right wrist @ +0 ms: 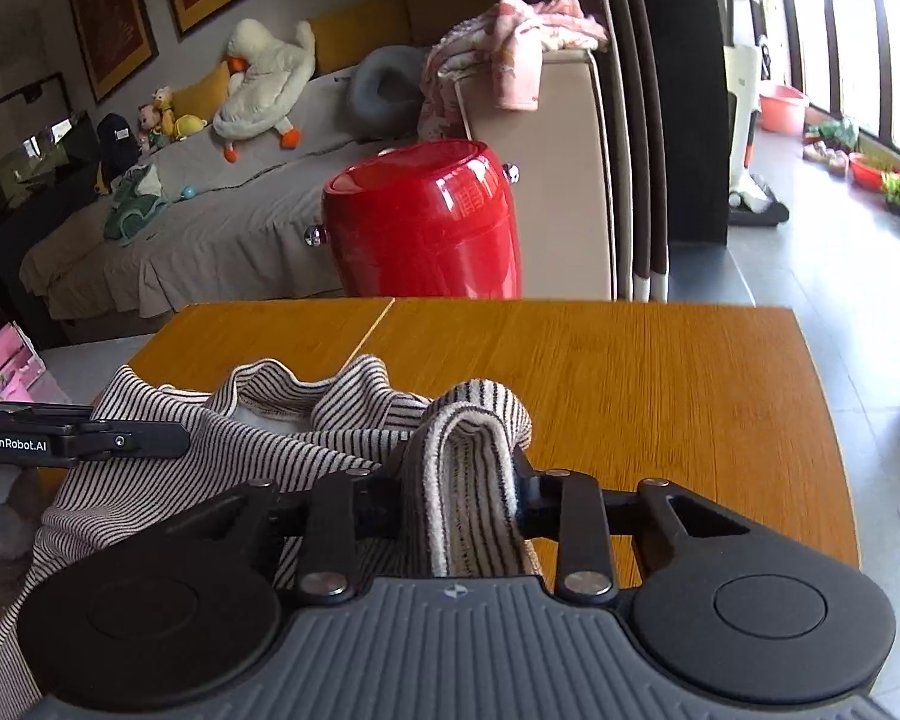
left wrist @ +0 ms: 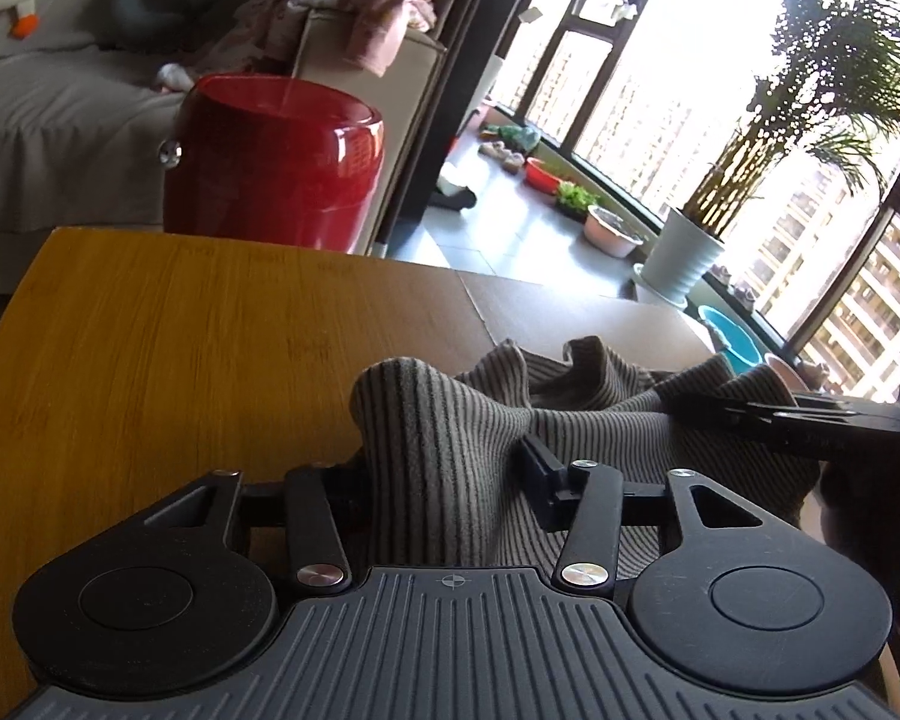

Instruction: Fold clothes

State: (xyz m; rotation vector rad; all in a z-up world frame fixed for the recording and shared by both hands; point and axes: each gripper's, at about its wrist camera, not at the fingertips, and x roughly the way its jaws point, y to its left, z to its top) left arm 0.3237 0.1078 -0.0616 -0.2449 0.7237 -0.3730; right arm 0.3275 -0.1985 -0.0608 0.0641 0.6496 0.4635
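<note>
Grip: left tongs (left wrist: 444,480) and right tongs (right wrist: 462,498) each clamped on a bunched edge of the striped top (right wrist: 306,420) | Place: top slack between them over the wooden table (right wrist: 630,372), long axis running tong to tong | Hidden: pads buried in cloth; far hem unclear.

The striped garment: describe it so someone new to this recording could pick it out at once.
Start at the wooden table in front of the glossy red barrel. On its near edge lies the striped garment, bunched up, with the right tool and left tool each pinching a fold. It is the only cloth on the table, with thin dark and pale stripes, unlike the pink clothes heaped behind.
</note>
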